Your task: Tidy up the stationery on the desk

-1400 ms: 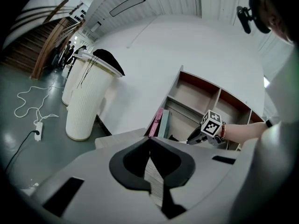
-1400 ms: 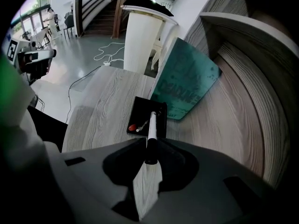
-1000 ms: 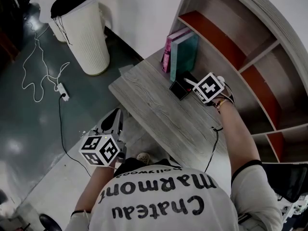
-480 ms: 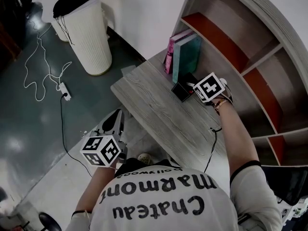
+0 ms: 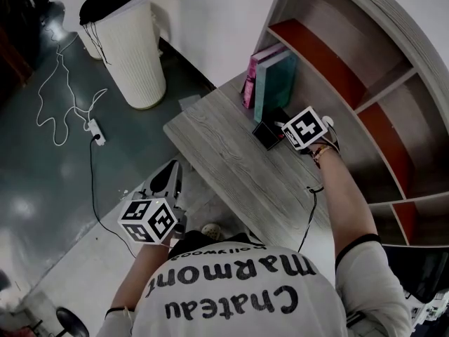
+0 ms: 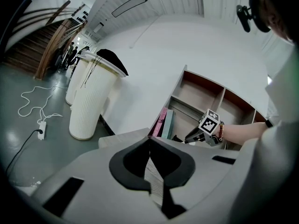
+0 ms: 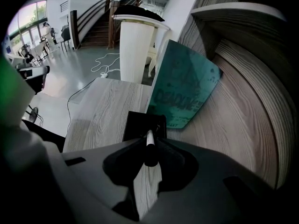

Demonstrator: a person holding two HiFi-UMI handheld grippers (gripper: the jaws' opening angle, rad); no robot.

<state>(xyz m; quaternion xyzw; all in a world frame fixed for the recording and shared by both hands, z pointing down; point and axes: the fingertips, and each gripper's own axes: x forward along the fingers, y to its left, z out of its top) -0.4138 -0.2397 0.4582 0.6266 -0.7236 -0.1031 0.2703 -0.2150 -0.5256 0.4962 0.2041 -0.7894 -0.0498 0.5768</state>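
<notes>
Over desk, pen sits clamped between right fingers.

My left gripper has its jaws closed tip to tip, with nothing between them. Just past the tips lies the grey wooden desk. Beyond it a pink book and a teal book stand upright by the shelf unit. Ahead to the right, my right gripper reaches down just beside the books. Ahead to the left stands a white ribbed bin.
</notes>
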